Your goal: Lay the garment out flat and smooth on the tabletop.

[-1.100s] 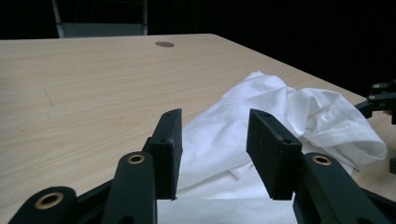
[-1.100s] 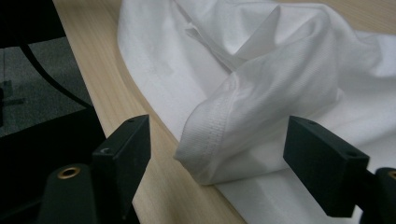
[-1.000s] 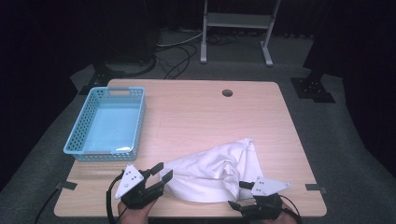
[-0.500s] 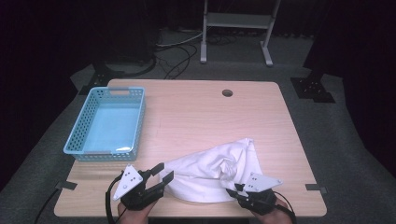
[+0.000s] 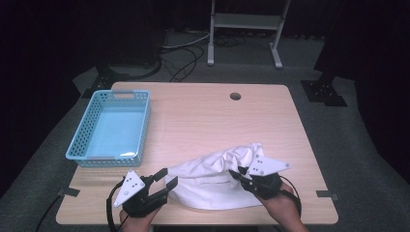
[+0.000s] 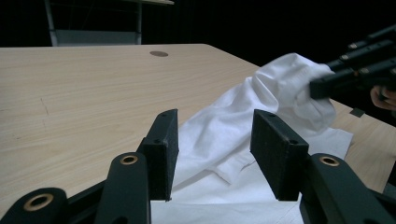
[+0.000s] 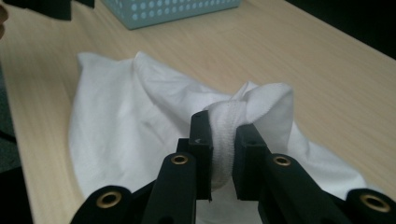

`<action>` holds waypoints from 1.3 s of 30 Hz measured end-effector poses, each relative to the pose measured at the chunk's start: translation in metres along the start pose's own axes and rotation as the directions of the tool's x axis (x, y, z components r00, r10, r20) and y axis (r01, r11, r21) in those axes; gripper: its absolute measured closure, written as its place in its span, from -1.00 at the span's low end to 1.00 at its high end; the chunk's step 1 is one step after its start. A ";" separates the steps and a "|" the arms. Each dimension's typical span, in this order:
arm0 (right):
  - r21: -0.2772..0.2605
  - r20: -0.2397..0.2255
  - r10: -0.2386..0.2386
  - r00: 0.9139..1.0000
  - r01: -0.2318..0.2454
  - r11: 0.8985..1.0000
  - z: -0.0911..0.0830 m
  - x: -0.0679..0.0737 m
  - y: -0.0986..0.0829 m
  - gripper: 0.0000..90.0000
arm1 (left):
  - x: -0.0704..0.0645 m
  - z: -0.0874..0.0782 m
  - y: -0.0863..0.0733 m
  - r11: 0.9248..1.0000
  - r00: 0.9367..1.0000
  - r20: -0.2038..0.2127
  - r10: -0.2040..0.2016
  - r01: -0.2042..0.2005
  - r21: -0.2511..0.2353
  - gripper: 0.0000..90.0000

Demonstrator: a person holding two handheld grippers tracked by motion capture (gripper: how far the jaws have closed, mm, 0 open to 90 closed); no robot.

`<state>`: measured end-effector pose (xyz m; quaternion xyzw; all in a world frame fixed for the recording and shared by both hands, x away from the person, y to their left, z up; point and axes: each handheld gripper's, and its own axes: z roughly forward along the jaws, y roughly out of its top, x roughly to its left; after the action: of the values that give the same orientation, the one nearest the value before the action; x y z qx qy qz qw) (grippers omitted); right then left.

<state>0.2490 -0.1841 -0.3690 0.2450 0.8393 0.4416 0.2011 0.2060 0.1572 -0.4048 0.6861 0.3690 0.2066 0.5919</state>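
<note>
A crumpled white cloth (image 5: pixel 212 181) lies near the table's front edge, right of centre. My right gripper (image 5: pixel 238 174) is shut on a bunched ribbed fold of the white cloth (image 7: pixel 223 135) and holds it raised above the table. My left gripper (image 5: pixel 164 183) stands open at the cloth's left edge, its jaws apart with nothing between them; the white cloth (image 6: pixel 219 140) lies just beyond its fingertips. The right gripper (image 6: pixel 327 86) appears at the upper right of the left gripper view, against the lifted cloth.
A light blue perforated basket (image 5: pixel 110 128) sits empty at the table's left side; its wall (image 7: pixel 168 11) shows at the top of the right gripper view. A round cable hole (image 5: pixel 235 96) is near the far edge. Bare wood table (image 5: pixel 208 121) stretches behind the cloth.
My right gripper has moved forward and left onto the cloth, closed on a fold and lifted it. The left gripper has barely shifted.
</note>
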 end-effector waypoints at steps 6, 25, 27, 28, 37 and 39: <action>-0.027 0.034 0.000 0.999 0.001 1.000 0.017 -0.017 0.024 0.80 | 0.002 -0.001 0.000 1.000 1.000 -0.002 -0.004 0.004 -0.003 0.14; 0.000 0.215 0.021 0.976 -0.022 1.000 0.089 -0.071 0.067 0.81 | 0.010 -0.006 -0.001 1.000 1.000 -0.022 -0.015 0.015 -0.010 0.13; 0.017 0.222 0.016 0.975 -0.020 1.000 0.094 -0.073 0.065 0.80 | 0.010 -0.006 -0.002 1.000 1.000 -0.023 -0.015 0.015 -0.009 0.11; 0.053 0.233 0.008 0.972 -0.021 0.998 0.104 -0.076 0.062 0.80 | 0.011 -0.007 -0.002 1.000 1.000 -0.026 -0.016 0.016 -0.010 0.11; 0.117 0.237 0.011 0.972 -0.040 0.992 0.119 -0.083 0.055 0.42 | 0.014 -0.010 -0.001 1.000 0.999 -0.042 -0.021 0.020 -0.017 0.08; 0.097 0.235 0.012 0.972 -0.035 0.995 0.110 -0.080 0.058 0.27 | 0.014 -0.010 -0.001 1.000 0.999 -0.042 -0.022 0.022 -0.016 0.06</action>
<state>0.3875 -0.1317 -0.3686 0.3151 0.8280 0.3693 0.2807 0.2073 0.1748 -0.4058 0.6727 0.3874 0.2175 0.5917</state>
